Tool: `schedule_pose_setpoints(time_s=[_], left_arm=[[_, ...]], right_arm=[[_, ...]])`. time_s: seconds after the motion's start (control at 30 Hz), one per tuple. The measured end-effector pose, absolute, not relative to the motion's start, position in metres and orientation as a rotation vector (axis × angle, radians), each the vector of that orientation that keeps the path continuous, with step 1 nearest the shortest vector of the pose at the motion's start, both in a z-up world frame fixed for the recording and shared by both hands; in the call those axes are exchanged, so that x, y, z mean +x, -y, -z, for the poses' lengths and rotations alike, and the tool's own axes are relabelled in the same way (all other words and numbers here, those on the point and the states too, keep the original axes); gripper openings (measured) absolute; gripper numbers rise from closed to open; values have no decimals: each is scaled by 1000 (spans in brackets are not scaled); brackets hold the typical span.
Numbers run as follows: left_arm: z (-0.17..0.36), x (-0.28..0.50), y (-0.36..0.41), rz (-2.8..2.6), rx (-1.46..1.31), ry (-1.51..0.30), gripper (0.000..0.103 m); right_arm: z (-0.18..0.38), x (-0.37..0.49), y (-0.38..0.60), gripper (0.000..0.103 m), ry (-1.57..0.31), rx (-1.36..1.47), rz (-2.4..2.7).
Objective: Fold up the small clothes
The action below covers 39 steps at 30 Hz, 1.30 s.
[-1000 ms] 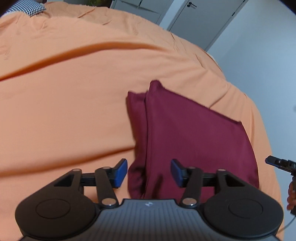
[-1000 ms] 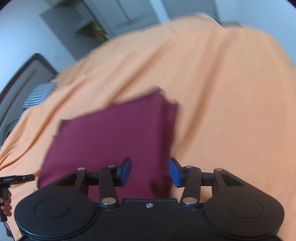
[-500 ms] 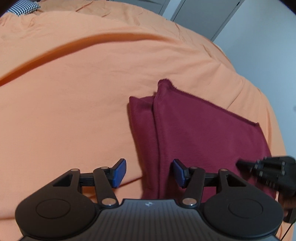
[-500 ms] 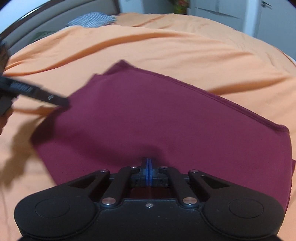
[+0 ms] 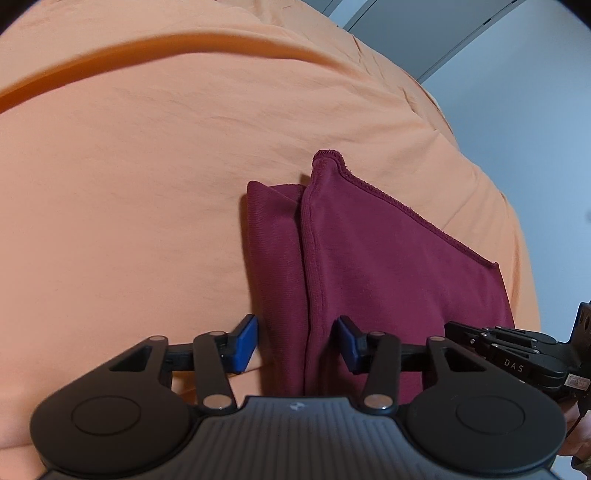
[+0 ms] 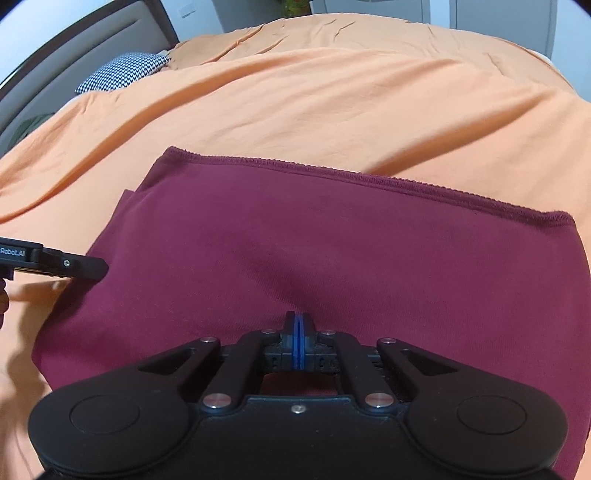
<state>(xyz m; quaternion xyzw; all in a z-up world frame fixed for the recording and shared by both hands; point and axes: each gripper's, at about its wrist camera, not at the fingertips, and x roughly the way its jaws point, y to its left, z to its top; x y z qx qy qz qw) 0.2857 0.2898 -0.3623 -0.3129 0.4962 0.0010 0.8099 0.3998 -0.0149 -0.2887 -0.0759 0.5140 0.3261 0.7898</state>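
Observation:
A folded maroon garment (image 5: 388, 266) lies flat on the orange bed cover (image 5: 147, 166), with a narrower layer sticking out along its left side. My left gripper (image 5: 297, 341) hangs low over that left edge. Its jaws are closing, the doubled edge stands between the blue pads, and neither pad presses on it. In the right wrist view the garment (image 6: 332, 240) fills the middle. My right gripper (image 6: 298, 332) is shut, pads together, tips down on the cloth's near part where a dent shows. I see no cloth between the pads. The right gripper (image 5: 448, 326) also shows at the left view's right side.
The orange cover (image 6: 332, 92) spreads wrinkled all around the garment. A checked pillow (image 6: 122, 72) and a dark headboard (image 6: 74, 48) lie at the far left. Grey cupboard doors (image 5: 424, 33) stand beyond the bed. My left gripper's finger (image 6: 85, 266) reaches in from the left.
The right gripper went from open to shut and swung round over the garment's near side. The left gripper sank closer to the left edge, and its jaws narrowed a little.

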Motion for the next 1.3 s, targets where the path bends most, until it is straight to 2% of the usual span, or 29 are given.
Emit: schedule_pose_setpoints(time_s=[0.27,0.4,0.53,0.63,0.7,0.77,0.8,1.1,1.2,1.3], left_arm=[[363,285,-286,19,-677,-1084,51],[366,282,-281,50,-692,-1099,59],[373,279,-277,66,-721,-1110,58],[373,276,-281,44,-762,-1092,47],[370,273,-282,32,-773,-1077,28],[360,271,-278,23,-724,-1059,17],[352,271,-275,21,-687,-1053,15],[259,299,-205,120,-441,-937,13],[247,317,-157,170,-300,-947,13],[259,330,-111,192,-186,-990,13]], right_arm=[[290,401,13,4,-1113,-160,-713],[289,399,15,5,-1117,-160,-713],[286,391,20,8,-1120,-161,-722],[285,385,24,9,-1120,-157,-727],[285,383,26,9,-1120,-144,-724],[285,383,28,9,-1123,-131,-722],[284,383,28,9,-1124,-128,-722],[292,386,30,11,-1124,-88,-736],[288,391,47,13,-1136,27,-704],[278,393,79,17,-1120,134,-655]])
